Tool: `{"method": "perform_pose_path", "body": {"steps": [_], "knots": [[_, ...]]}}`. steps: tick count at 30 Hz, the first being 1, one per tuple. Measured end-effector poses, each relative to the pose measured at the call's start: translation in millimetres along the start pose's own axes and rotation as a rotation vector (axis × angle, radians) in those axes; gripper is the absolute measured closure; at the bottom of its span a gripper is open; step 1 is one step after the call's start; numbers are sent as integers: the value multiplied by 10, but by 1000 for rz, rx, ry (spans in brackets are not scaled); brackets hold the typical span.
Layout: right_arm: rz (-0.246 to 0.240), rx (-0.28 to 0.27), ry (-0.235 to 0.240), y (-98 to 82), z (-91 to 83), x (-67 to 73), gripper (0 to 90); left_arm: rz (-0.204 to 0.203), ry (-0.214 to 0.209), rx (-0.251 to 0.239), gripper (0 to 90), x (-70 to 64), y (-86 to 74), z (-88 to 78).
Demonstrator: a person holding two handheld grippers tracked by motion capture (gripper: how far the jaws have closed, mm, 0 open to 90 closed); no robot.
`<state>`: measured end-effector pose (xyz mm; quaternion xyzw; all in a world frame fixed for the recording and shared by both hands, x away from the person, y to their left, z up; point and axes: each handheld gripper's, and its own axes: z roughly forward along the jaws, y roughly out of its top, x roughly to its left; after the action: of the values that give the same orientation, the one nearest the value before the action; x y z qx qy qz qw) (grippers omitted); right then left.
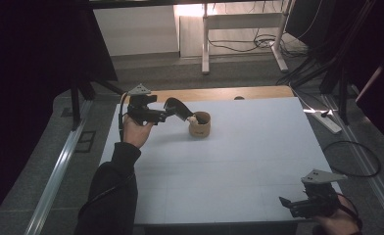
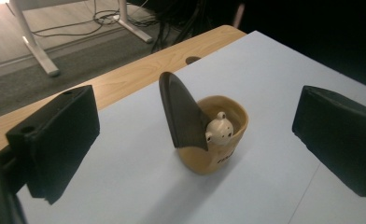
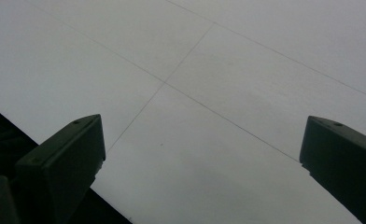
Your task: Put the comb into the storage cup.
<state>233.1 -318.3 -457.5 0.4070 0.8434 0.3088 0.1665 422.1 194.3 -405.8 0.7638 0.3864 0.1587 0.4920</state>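
Observation:
A tan cup [image 1: 200, 125] [image 2: 218, 154] stands upright on the white table top [image 1: 229, 166], towards its far left. A dark flat blade [image 1: 178, 107] [image 2: 181, 112] leans out of the cup, and a small white figure's head [image 2: 218, 129] peeks over the rim. My left gripper [image 1: 161, 116] [image 2: 200, 112] is just left of the cup, pointing at it. Its jaws stand wide apart, clear of the cup and blade. My right gripper [image 1: 284, 202] [image 3: 204, 140] hovers at the table's near right corner, open over bare table [image 3: 218, 70].
A wooden strip [image 1: 219, 93] runs along the table's far edge. Beyond it stand white desk legs [image 1: 205, 44] and floor cables [image 1: 258, 44]. A power strip [image 1: 327, 122] and a cable loop [image 1: 351, 156] lie on the floor at the right.

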Motion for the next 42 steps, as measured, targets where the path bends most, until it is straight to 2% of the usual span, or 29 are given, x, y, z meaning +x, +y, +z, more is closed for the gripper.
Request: {"method": "perform_pose_path", "body": {"steps": [8,19,24,34,42], "knots": [[-2,-7,-2,-2,-7,1,0,4,20,-29,0,-16,-78,-96],[3,-21,-9,-6,-21,1,0,34,55,-58,0,-85,-207,-242],[3,-25,-10,-7,-25,0,0,59,79,-49,0,-118,-236,-271],[6,-28,-7,-9,-27,-4,0,44,87,-82,0,-157,-268,-404],[5,-33,-9,-10,-32,-1,0,38,82,-69,0,-173,-319,-403]]}}
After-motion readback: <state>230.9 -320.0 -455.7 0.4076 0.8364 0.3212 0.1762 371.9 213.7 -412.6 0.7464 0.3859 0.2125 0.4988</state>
